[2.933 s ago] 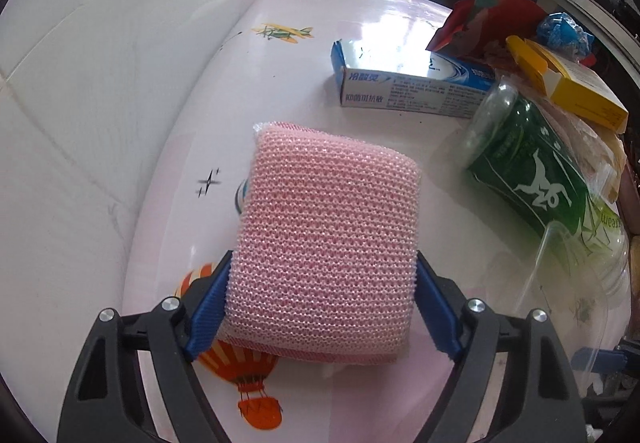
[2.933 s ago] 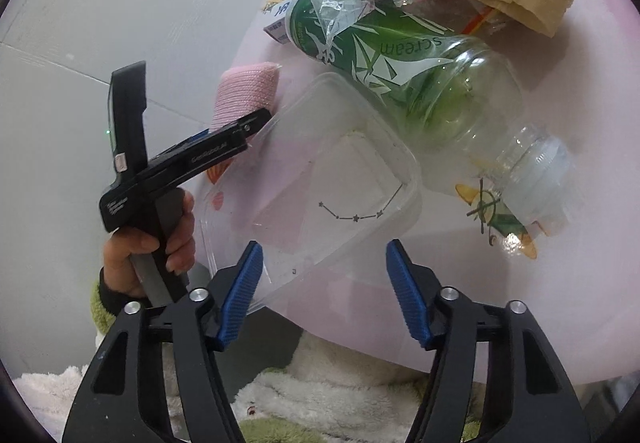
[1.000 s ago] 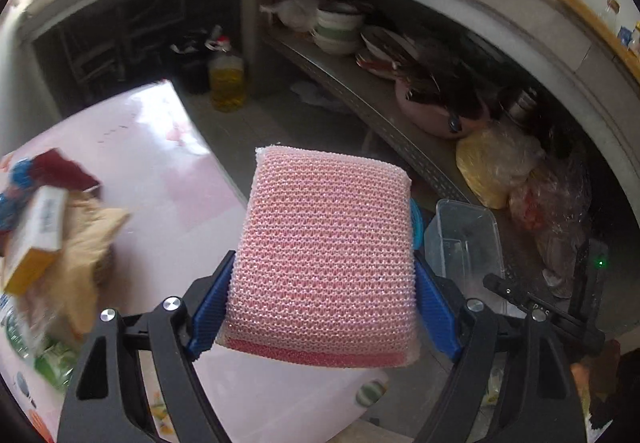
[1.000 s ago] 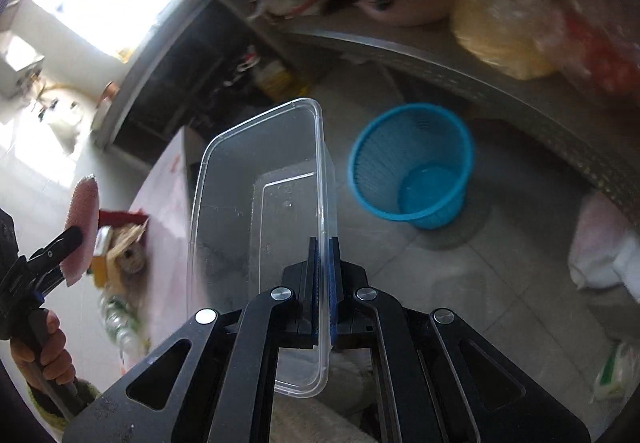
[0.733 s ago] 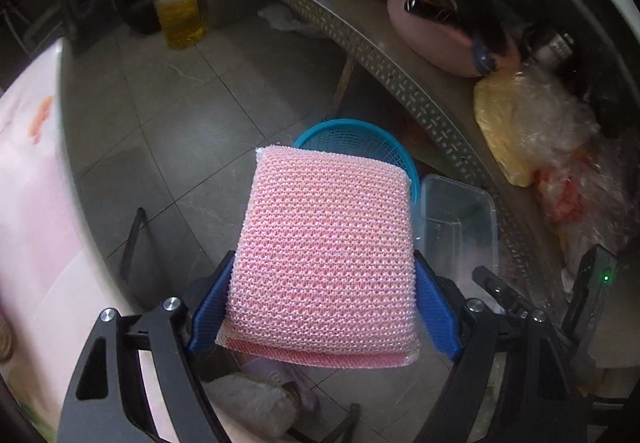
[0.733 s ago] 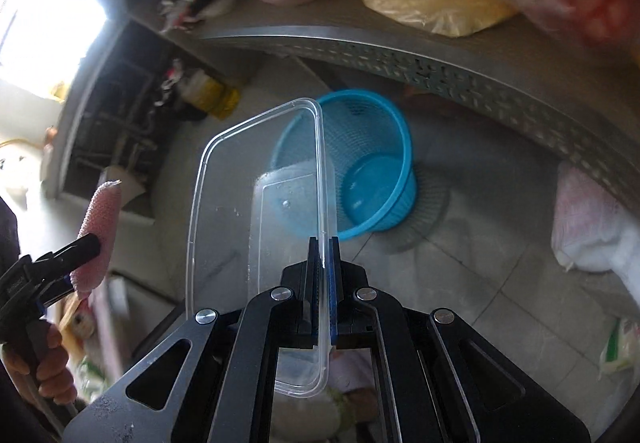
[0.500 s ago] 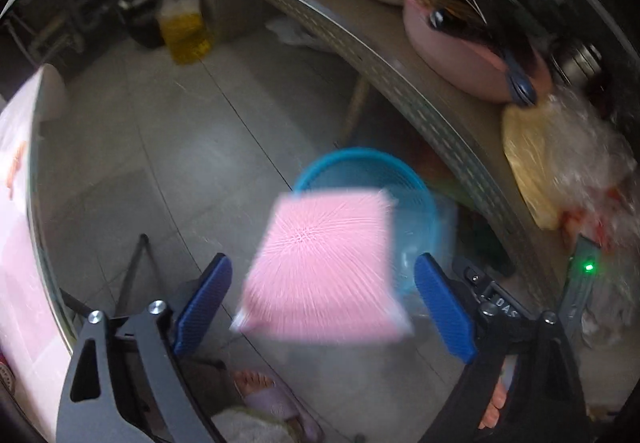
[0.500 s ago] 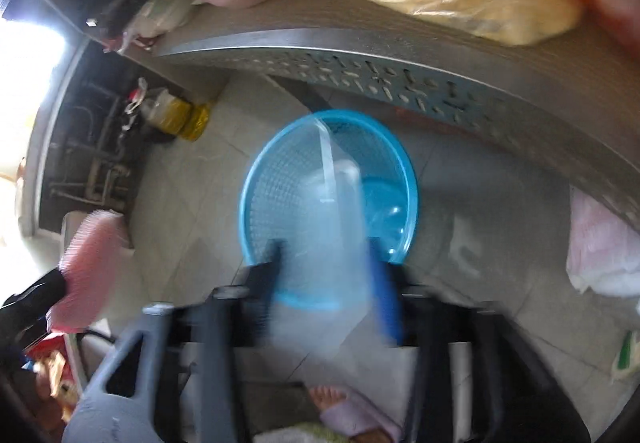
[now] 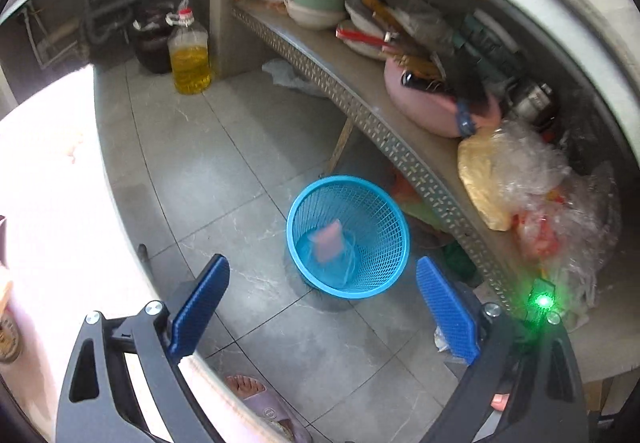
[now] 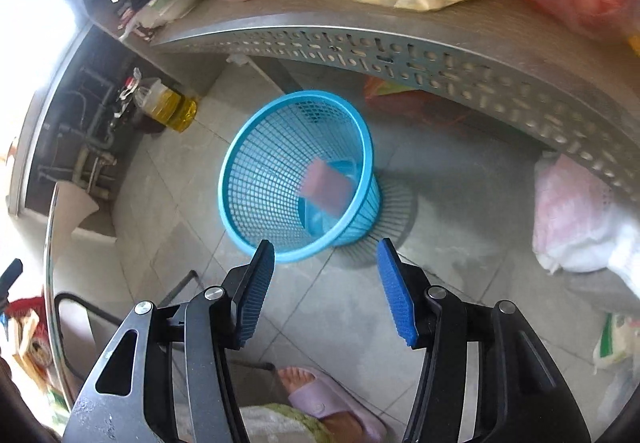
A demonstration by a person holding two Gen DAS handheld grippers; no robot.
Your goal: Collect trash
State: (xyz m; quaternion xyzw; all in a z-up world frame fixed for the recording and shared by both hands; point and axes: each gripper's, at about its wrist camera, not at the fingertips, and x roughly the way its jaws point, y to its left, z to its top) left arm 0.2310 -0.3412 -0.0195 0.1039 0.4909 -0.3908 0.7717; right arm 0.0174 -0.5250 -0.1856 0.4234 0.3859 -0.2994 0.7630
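Note:
A blue mesh waste basket (image 9: 386, 243) (image 10: 256, 179) stands on the grey tiled floor beside a metal shelf. Inside it lies the pink sponge (image 9: 329, 239) (image 10: 320, 179), blurred, on top of a clear plastic container (image 9: 346, 263) (image 10: 346, 168). My left gripper (image 9: 321, 261) hangs above the basket, open, with nothing between its blue pads. My right gripper (image 10: 326, 243) is also above the basket, open and empty. The right tool's body with a green light (image 9: 542, 301) shows at the lower right of the left wrist view.
A perforated metal shelf (image 9: 360, 111) (image 10: 400, 51) with bowls, a pink basin and plastic bags runs behind the basket. An oil bottle (image 9: 188, 55) stands on the floor. The pale table edge (image 9: 120, 243) is at left. A person's slippered foot (image 10: 320, 395) is below.
Both grippers opened. The sponge left the left gripper and the clear container left the right one; both fell into the blue basket. Both hands sank lower toward it.

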